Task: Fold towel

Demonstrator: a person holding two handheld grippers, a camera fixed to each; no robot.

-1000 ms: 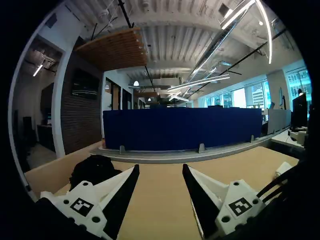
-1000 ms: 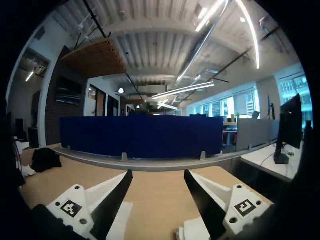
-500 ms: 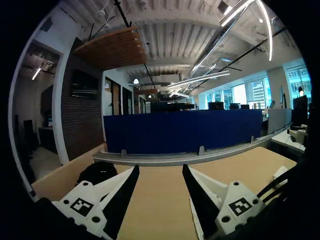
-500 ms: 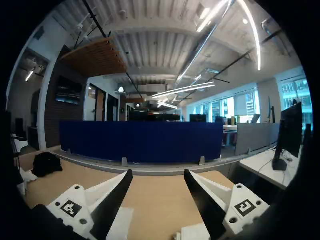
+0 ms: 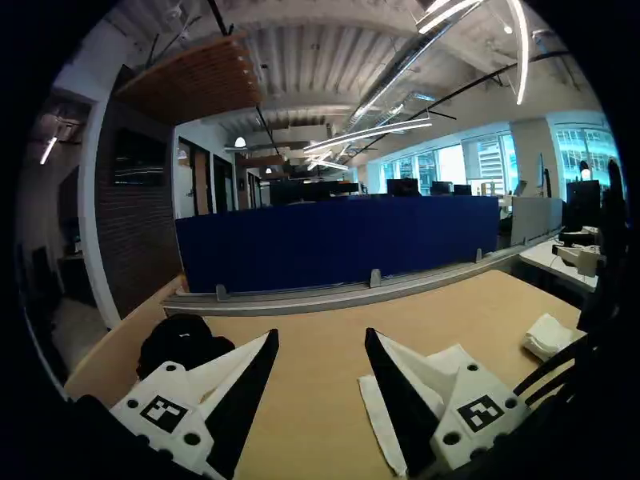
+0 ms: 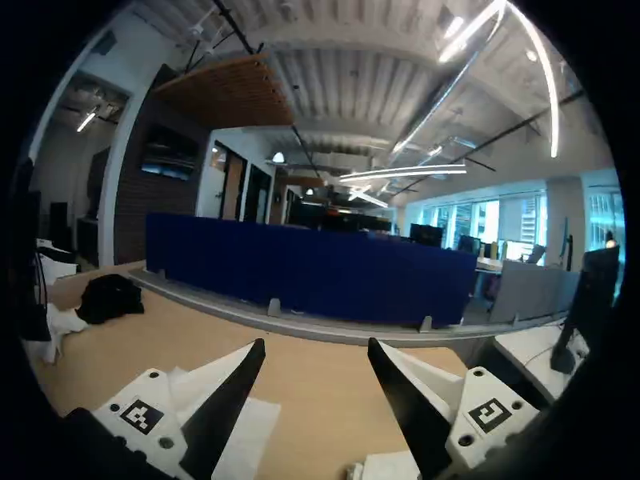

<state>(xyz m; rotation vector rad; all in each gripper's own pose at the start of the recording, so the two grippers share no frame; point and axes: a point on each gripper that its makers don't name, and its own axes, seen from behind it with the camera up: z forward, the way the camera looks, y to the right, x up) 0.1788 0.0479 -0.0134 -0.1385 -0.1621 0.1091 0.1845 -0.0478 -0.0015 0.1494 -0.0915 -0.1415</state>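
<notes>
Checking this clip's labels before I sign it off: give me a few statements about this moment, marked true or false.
1. The left hand-held gripper and the right hand-held gripper are both open, with nothing between their fingers. True.
2. The white towel is lifted off the table. False: it lies flat on the wooden top, below the fingers.
3. A black bundle sits on the table, over toward the partition. True.
4. The partition behind the table is red. False: it is dark blue.
</notes>
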